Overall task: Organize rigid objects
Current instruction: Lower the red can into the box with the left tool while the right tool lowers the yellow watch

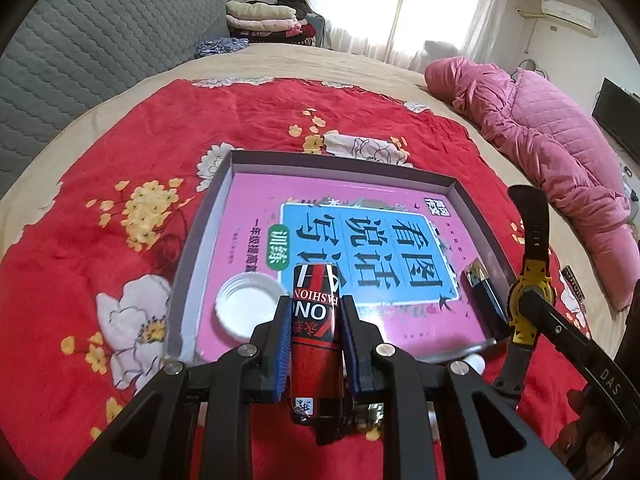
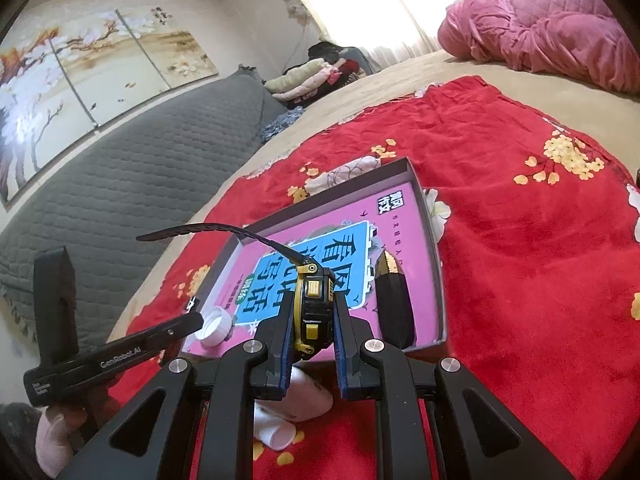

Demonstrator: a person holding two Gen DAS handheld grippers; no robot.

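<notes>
Left gripper (image 1: 315, 312) clamped on a red-black can (image 1: 316, 340), held just over the near edge of the box tray (image 1: 188, 256). Right gripper (image 2: 313, 320) clamped on the case of a yellow-black watch (image 2: 314, 300), strap arcing up and left, at the tray's near-right corner. Tray sits on a red floral blanket (image 1: 120, 152) on the bed; a pink book (image 1: 256, 216) lines its floor. White cap (image 1: 248, 306) lies on the book near the near-left corner; a black-gold object (image 1: 482, 292), maybe a lighter, along the right wall. White items (image 2: 296, 408) under the right gripper, blurred. Pink quilt (image 1: 540, 152) lies at the bed's far-right side.
</notes>
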